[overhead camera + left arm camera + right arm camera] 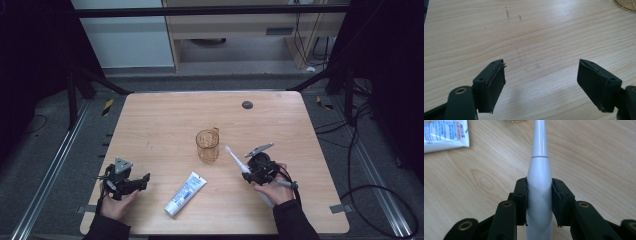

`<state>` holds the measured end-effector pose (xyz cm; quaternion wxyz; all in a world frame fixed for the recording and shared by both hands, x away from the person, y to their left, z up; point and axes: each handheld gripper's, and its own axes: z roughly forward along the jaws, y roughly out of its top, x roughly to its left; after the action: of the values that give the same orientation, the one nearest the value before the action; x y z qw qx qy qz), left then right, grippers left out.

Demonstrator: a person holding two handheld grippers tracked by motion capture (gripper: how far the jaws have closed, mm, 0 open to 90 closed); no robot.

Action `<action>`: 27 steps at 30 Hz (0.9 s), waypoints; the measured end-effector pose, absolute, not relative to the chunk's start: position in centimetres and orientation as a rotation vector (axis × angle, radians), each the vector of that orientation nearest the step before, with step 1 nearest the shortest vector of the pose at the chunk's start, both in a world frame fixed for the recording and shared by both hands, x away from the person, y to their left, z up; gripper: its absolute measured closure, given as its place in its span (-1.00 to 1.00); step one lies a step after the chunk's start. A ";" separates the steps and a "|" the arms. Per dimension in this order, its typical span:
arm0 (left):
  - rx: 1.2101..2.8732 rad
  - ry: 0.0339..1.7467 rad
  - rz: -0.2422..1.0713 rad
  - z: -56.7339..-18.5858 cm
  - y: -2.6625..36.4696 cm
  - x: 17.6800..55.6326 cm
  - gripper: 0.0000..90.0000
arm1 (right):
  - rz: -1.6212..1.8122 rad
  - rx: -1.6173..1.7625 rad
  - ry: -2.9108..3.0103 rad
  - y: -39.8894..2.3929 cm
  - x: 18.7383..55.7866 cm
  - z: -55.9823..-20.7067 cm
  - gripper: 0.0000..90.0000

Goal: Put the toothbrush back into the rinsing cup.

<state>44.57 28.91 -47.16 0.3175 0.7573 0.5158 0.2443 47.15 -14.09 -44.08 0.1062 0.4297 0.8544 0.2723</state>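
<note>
High view above my side looking forward and down, my right claw's [539,202] camera close along its jaws, both sharing the toothpaste tube [185,194] left of it.

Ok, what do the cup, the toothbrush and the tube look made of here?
Cup: clear amber plastic or glass, hard to tell; see-through with a patterned wall.
Toothbrush: smooth white plastic with a soft sheen, clamped by the right gripper.
Toothpaste tube: soft printed plastic, flattened toward its wide end, with a glossy white surface.
</note>
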 end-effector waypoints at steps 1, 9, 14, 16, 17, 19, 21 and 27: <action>1.991 1.357 0.644 -47.2 28.9 44.6 -0.52 | 0.836 1.272 2.494 -14.2 47.1 -43.8 0.50; 1.992 1.357 0.643 -47.2 28.9 44.6 -0.52 | 0.927 1.253 2.441 -14.5 46.9 -42.8 0.50; 1.991 1.358 0.644 -47.2 28.9 44.6 -0.52 | 0.953 1.248 2.425 -14.5 46.9 -42.5 0.50; 1.991 1.357 0.644 -47.2 28.9 44.6 -0.51 | 0.967 1.243 2.416 -14.5 46.8 -42.4 0.50; 1.991 1.357 0.644 -47.2 28.9 44.6 -0.51 | 0.973 1.245 2.412 -14.5 46.8 -42.3 0.50; 1.990 1.357 0.643 -47.2 28.9 44.6 -0.51 | 0.984 1.246 2.405 -14.5 46.8 -42.2 0.50; 1.990 1.357 0.644 -47.2 28.9 44.6 -0.51 | 1.007 1.247 2.390 -14.5 46.8 -41.9 0.50; 1.991 1.357 0.642 -47.2 28.9 44.6 -0.51 | 1.090 1.252 2.320 -14.5 46.9 -41.0 0.50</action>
<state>44.58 28.86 -47.18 0.3184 0.7568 0.5160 0.2441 46.89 -14.53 -41.03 0.1441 0.4345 0.8047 0.3781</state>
